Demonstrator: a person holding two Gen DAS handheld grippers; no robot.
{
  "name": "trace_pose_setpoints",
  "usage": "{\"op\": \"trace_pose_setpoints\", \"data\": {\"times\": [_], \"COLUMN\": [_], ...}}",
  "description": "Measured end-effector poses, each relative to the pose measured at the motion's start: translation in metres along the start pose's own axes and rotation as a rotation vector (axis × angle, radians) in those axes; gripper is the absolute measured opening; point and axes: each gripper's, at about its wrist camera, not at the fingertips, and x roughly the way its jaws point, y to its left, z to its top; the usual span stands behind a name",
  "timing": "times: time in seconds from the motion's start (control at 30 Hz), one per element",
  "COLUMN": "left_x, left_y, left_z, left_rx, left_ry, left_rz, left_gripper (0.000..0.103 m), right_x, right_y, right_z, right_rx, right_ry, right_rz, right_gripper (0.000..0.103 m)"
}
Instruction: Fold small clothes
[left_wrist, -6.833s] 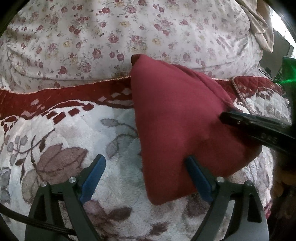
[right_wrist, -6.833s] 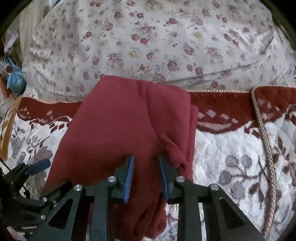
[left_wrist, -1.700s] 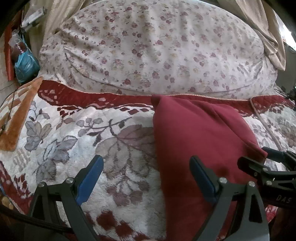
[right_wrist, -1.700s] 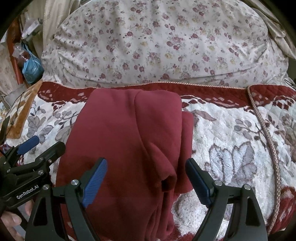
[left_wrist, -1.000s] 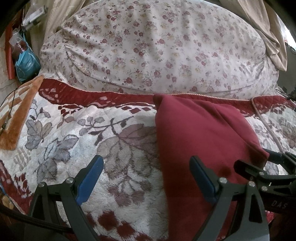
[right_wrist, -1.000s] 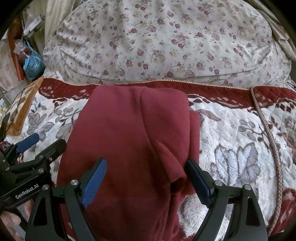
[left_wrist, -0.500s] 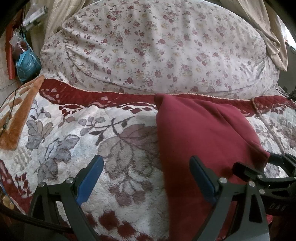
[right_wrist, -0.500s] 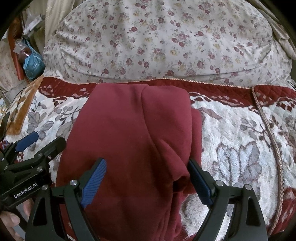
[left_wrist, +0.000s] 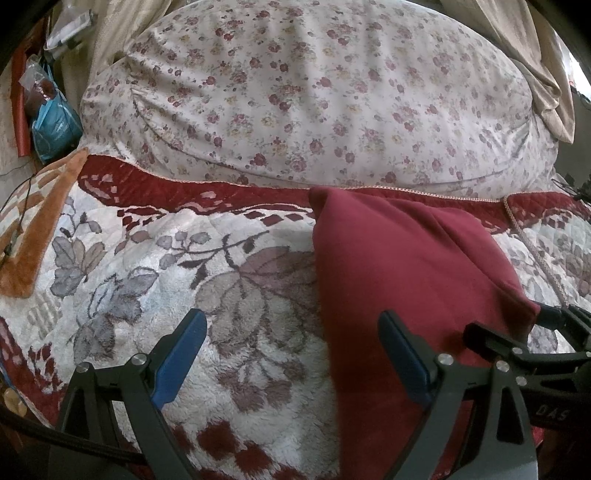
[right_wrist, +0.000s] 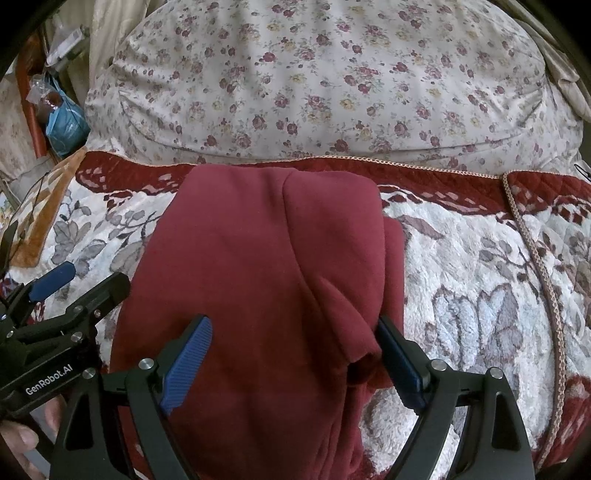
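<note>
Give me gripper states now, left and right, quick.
Left gripper: open, holding nothing; one finger over the dark red garment.
Right gripper: open, straddling the garment's near folded end, not clamped.

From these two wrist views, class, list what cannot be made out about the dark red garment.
- Near end of the dark red garment: cut off by the bottom edge, both views.
- Garment type: folded layers hide its shape.
- Blanket beneath it: covered.
- Right tool, open: contact with the cloth unclear.
</note>
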Motion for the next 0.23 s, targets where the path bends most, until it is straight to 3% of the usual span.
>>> {"op": "trace_pose_setpoints", "data": {"times": [0.23], "left_x": [0.0006], "left_y": [0.0001], "left_z": [0.0008], "left_rx": [-0.002], "left_ry": [0.002], "left_rz": [0.001], "left_gripper": [0.093], "right_x": [-0.0001], "right_y": [0.0004], "right_z": [-0.0002], "right_rx": [0.002], "right_ry": [0.000], "right_rz": [0.001], "right_gripper": [0.092]}}
